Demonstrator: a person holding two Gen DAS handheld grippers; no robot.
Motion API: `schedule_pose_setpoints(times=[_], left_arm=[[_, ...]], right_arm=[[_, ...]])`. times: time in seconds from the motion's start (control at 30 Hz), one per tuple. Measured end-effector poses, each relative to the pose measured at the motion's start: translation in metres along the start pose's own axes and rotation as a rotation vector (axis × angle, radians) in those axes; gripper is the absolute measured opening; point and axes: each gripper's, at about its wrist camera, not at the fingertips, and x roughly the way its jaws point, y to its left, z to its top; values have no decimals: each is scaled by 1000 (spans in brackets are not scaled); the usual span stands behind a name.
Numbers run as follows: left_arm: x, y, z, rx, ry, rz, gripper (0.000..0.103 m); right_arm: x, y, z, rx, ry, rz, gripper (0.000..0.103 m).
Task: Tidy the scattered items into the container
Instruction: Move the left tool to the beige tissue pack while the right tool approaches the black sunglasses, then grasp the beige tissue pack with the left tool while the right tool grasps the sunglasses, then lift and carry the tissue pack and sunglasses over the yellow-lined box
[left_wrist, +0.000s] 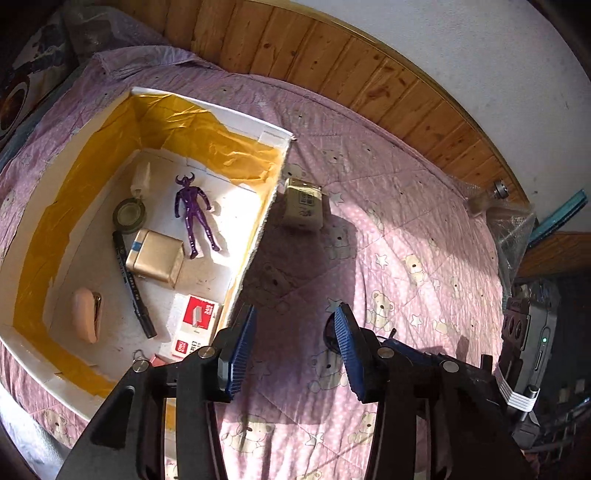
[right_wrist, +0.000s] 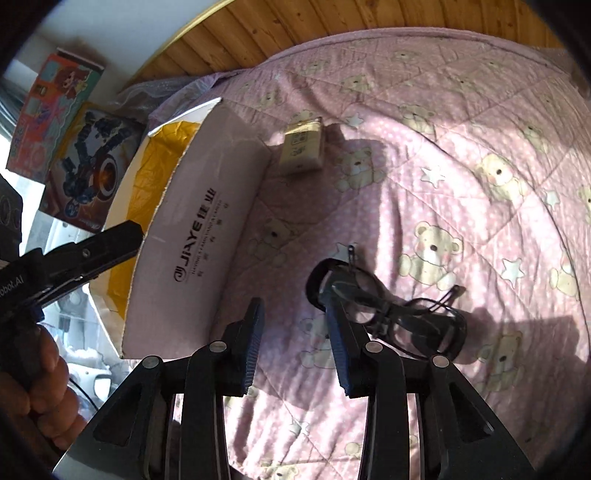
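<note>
I hold both grippers above the bed (right_wrist: 461, 177). The left gripper (left_wrist: 293, 347) and right gripper (right_wrist: 295, 339) have jaws spread, holding nothing. The glasses (right_wrist: 388, 314) lie folded just beside my right jaws, long axis left to right. The beige box (right_wrist: 303, 147) lies just beside the container (right_wrist: 199, 236) wall.

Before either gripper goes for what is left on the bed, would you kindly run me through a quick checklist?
1. Left gripper open and empty: ok.
2. Right gripper open and empty: ok.
3. Glasses out in the open on the quilt: ok, just right of the right gripper.
4. Small tan box reachable: ok, though close against the container wall.
5. Container has room: ok, bare floor shows.
6. Other stray items: cannot tell.
</note>
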Motion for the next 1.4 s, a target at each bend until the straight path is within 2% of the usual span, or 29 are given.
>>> schedule_pose_setpoints(times=[0.07, 0.2, 0.27, 0.4, 0.57, 0.7, 0.83, 0.93, 1.0, 1.1, 1.17, 1.3, 1.4], left_arm=[[12, -21, 7, 59, 17, -15, 55], [41, -51, 22, 132, 37, 4, 57], [59, -58, 30, 153, 53, 25, 58], [95, -62, 45, 181, 74, 94, 58], [133, -44, 64, 128, 60, 199, 59], [165, -35, 76, 106, 80, 220, 59], [193, -38, 86, 145, 69, 286, 59], [205, -37, 95, 162, 28, 332, 74], [217, -28, 100, 153, 41, 346, 74], [221, -18, 107, 116, 24, 301, 75], [219, -13, 111, 90, 17, 279, 73], [206, -4, 114, 21, 6, 227, 66], [195, 0, 113, 3, -3, 196, 66]], right_arm=[[-3, -16, -5, 11, -2, -28, 43], [0, -24, -11, -81, 5, -77, 47], [6, -17, -14, -177, 18, -101, 52], [21, 4, -23, -436, 25, -217, 54], [42, 28, -40, -784, 26, -358, 58], [62, 25, -44, -910, 60, -402, 58], [80, 13, -42, -901, 109, -372, 58], [81, 2, -38, -822, 98, -308, 56], [78, -7, -35, -761, 88, -268, 57], [74, -13, -36, -713, 82, -230, 48], [72, -13, -38, -696, 88, -211, 37], [68, -13, -47, -670, 77, -196, 37], [65, -12, -53, -631, 64, -173, 36]])
